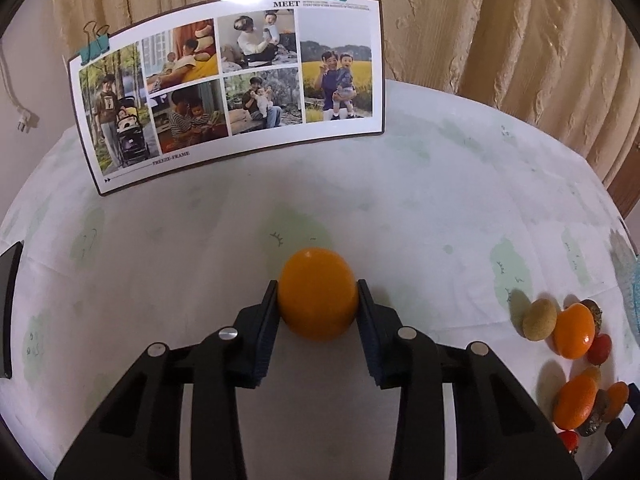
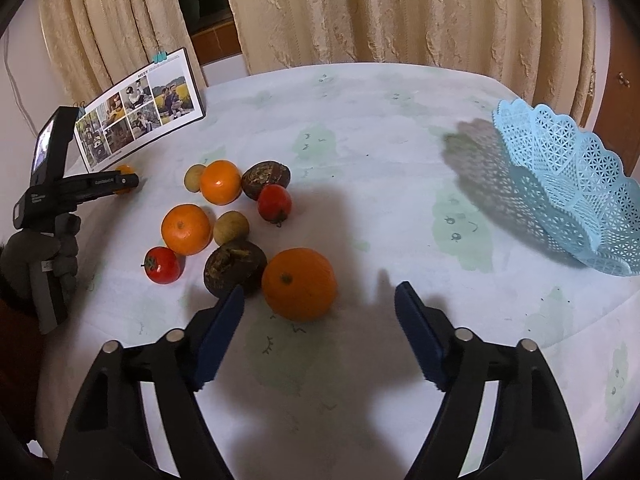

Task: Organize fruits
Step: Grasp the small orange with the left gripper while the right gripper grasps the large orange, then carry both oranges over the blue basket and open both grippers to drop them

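**Left wrist view: an orange fruit caught between the pads, the basket well apart**

Left wrist view shows the left gripper (image 1: pixel 318 312) with both dark pads pressed against the sides of a smooth orange fruit (image 1: pixel 317 298), which sits on the tablecloth (image 1: pixel 420 208) well apart from the other fruit. The step in hand looks like the first pick: the grasp is made, the lift not yet begun.

In the right wrist view the right gripper (image 2: pixel 320 312) hangs with its jaws apart and nothing between them, just short of a large orange (image 2: pixel 299 283). Beside that lie two more oranges, two red fruits, two dark brown rough-skinned fruits and two small tan ones, all in a loose cluster. The blue lattice basket (image 2: pixel 568 184) stands empty at the far right, well away from the cluster.

Next, I judge, the held fruit must be raised clear and carried across over the cluster to the basket; being round and glossy, it may slip if squeezed off-centre.

The cloth is pale with faint green prints and covers a rounded table. A clipped photo board (image 1: pixel 228 92) stands at the back, with cream curtains (image 2: pixel 360 12) behind.
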The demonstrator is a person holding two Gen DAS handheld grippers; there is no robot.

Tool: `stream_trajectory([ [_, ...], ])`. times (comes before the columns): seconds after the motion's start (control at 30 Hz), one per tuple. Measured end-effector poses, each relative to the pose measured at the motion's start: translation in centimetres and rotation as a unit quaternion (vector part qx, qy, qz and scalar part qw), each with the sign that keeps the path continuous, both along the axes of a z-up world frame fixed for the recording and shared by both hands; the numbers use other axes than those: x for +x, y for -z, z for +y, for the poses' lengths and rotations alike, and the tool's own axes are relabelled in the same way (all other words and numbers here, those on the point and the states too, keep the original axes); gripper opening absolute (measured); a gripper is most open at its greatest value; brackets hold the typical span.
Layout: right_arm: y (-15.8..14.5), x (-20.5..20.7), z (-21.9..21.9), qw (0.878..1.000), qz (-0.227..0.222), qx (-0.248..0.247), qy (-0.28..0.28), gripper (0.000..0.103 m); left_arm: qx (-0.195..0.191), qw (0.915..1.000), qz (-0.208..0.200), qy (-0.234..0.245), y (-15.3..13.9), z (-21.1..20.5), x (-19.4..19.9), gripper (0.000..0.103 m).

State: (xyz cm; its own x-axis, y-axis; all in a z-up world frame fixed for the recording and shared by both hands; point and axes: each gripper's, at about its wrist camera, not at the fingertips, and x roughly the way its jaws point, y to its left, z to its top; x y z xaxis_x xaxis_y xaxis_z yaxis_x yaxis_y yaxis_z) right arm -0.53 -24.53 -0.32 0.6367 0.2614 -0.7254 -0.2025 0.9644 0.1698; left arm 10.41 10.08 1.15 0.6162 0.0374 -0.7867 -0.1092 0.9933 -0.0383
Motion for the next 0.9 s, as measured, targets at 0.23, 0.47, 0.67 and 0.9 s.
stream_trajectory([
  [0.23,0.5,1.2,0.5,1.0,0.012,0.005,-0.002,0.058,-0.001,0.9996,-0.024,0.013,-2.0,-0.8,-1.5,0.037],
  [0.47,0.3,0.9,0.5,1.0,0.009,0.019,-0.015,0.041,-0.003,0.9986,-0.041,0.033,-3.7,-2.2,-2.5,0.037],
  [0.67,-1.1,0.0,-1.5,0.999,-0.011,0.041,0.011,0.041,-0.006,0.9965,-0.059,0.058,-5.2,-4.1,-3.8,0.037],
  [0.9,-4.5,-0.5,-7.4,0.991,-0.072,0.06,0.097,0.041,-0.009,0.9942,-0.069,0.081,-6.3,-6.5,-5.0,0.037],
])
